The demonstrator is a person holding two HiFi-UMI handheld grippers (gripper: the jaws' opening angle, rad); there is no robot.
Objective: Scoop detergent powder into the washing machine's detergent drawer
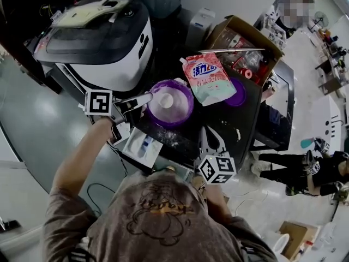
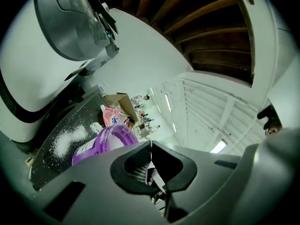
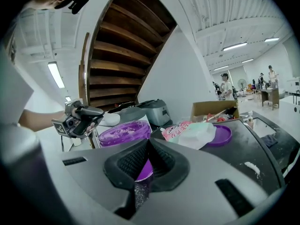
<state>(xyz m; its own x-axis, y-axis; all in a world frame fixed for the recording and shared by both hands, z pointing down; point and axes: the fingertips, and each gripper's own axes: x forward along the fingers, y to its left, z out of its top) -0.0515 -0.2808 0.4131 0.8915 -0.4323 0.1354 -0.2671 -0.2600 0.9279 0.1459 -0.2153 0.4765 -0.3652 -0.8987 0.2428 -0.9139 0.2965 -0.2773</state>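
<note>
Currently L gripper (image 1: 143,100) (image 2: 151,146) is clamped on the handle of the white scoop (image 1: 165,100) (image 3: 108,118); we see the jaws pinched together w/ a thin white strip between them in the left gripper view. Scoop bowl sits over the opening of the purple tub (image 1: 182,113) (image 2: 101,142) (image 3: 124,132), roughly at rim height per the right gripper view. Tub has white powder (image 1: 158,112) inside.

R gripper (image 1: 211,135) (image 3: 149,144) has its jaws together on nothing, hovering at the near edge of the table (image 1: 240,119), near-right of the tub, not touching it.

Detergent drawer (image 1: 143,146) is at the table's near-left corner, just near of L gripper, open side up, a blue insert inside. We can't tell if any powder is in it. Washing machine (image 1: 103,48) stands far-left of the tub, lid down.

Other stuff on the table: pink detergent bag (image 1: 207,78) (image 2: 111,117) (image 3: 192,132) lying flat just right of the tub, partly over the purple lid (image 1: 239,94) (image 3: 224,135). Cardboard box (image 1: 240,29) is far-right, open, w/ misc items. Spilled powder (image 2: 63,142) (image 3: 253,168) is scattered on the black tabletop in a few patches.
</note>
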